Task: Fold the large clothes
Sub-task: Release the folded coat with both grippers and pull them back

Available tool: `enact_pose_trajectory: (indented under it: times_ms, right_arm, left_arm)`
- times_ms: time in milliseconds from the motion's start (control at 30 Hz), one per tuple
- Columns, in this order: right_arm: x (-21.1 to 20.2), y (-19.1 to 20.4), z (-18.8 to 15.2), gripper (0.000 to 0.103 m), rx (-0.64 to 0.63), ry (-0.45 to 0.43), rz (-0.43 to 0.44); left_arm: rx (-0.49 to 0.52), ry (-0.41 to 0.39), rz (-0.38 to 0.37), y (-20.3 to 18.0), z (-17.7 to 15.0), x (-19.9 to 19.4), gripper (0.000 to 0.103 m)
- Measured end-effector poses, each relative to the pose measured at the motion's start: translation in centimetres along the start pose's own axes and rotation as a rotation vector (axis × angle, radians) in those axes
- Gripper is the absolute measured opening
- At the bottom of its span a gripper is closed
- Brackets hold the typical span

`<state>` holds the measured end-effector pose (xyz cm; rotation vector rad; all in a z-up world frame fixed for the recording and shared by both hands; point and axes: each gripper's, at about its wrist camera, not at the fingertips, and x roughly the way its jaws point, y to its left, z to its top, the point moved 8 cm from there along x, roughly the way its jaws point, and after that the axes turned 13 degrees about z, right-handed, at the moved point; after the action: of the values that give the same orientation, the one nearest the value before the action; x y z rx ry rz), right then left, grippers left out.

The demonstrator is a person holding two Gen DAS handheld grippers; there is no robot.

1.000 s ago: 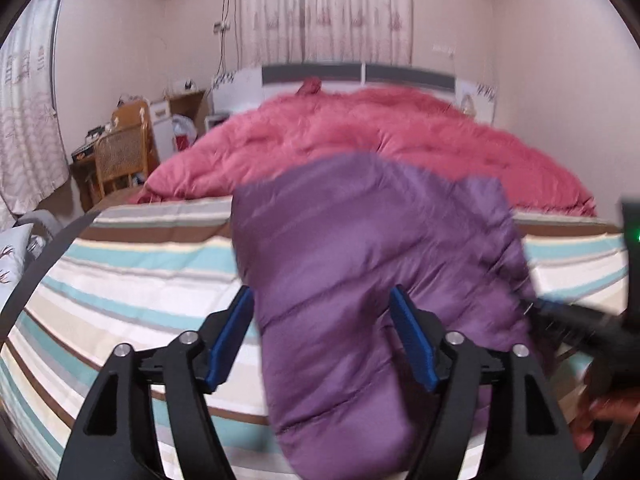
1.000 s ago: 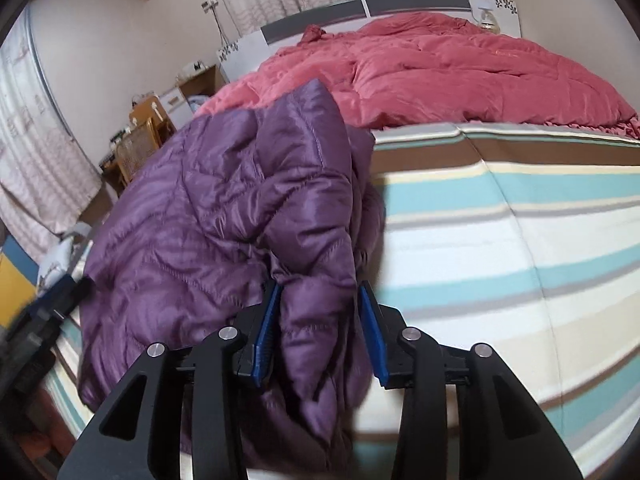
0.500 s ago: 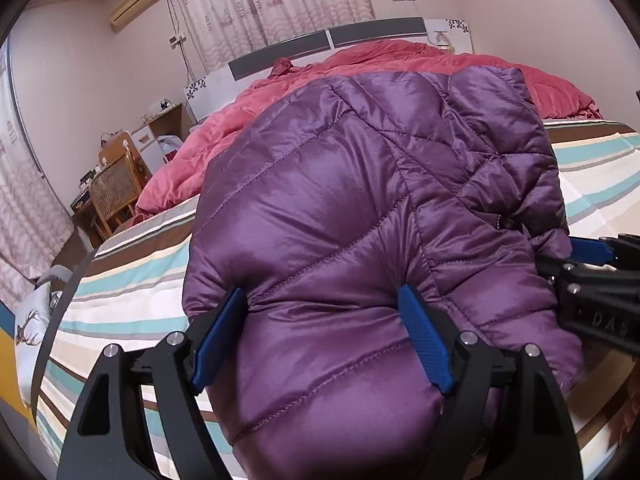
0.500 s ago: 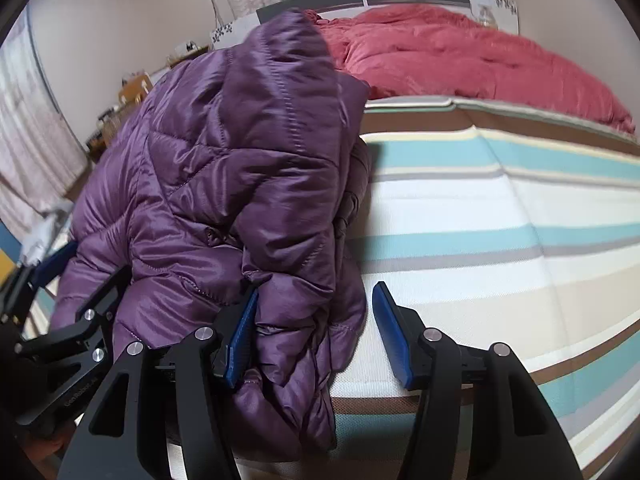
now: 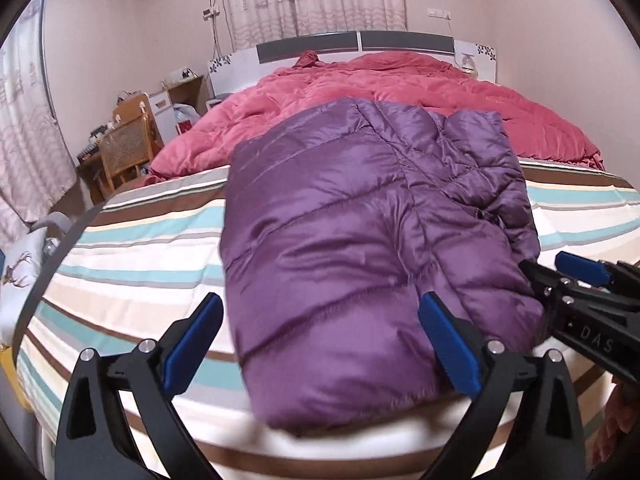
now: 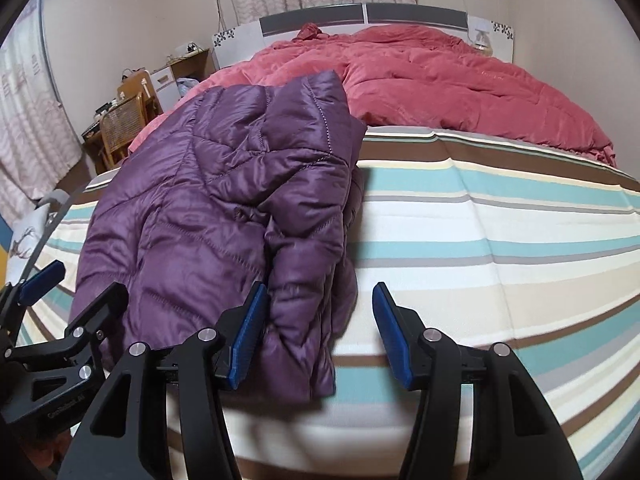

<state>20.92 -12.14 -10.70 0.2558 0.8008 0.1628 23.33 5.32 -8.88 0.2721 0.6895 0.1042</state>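
A purple puffer jacket lies folded lengthwise on the striped bed sheet, its near end at the mattress edge. My left gripper straddles that near end, its jaws opening wide. The left pad stands clear of the fabric and the right pad is at its edge. In the right wrist view the jacket has its folded right edge between the fingers of my right gripper, which is open. Its left pad brushes the fabric and the other pad is apart. Each gripper shows in the other's view: right gripper, left gripper.
A rumpled red duvet covers the far half of the bed up to the headboard. A wicker chair and a cluttered desk stand at the left wall. To the jacket's right is bare striped sheet.
The jacket was held up between the jaws and has come down flat on the bed. The right gripper let go of its edge. Both grippers' jaws have widened.
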Motion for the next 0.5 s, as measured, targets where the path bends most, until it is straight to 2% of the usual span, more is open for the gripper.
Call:
enact_pose_trajectory:
  times_ms: [267, 333, 500]
  right_arm:
    - [-2.8, 1.5, -1.7, 0.055, -0.048, -0.042, 0.001]
    - [-3.3, 1.8, -2.0, 0.060, -0.064, -0.049, 0.002]
    - [-4.4, 3.2, -3.0, 0.062, -0.115, -0.061, 0.009]
  left_arm:
    - [-0.020, -0.052, 0.089, 1.5, -1.5, -2.9, 0.101]
    - [-0.026, -0.073, 0.103, 1.8, -2.0, -3.7, 0.101]
    - [-0.047, -0.060, 0.092, 2.6, -3.6, -4.7, 0.101]
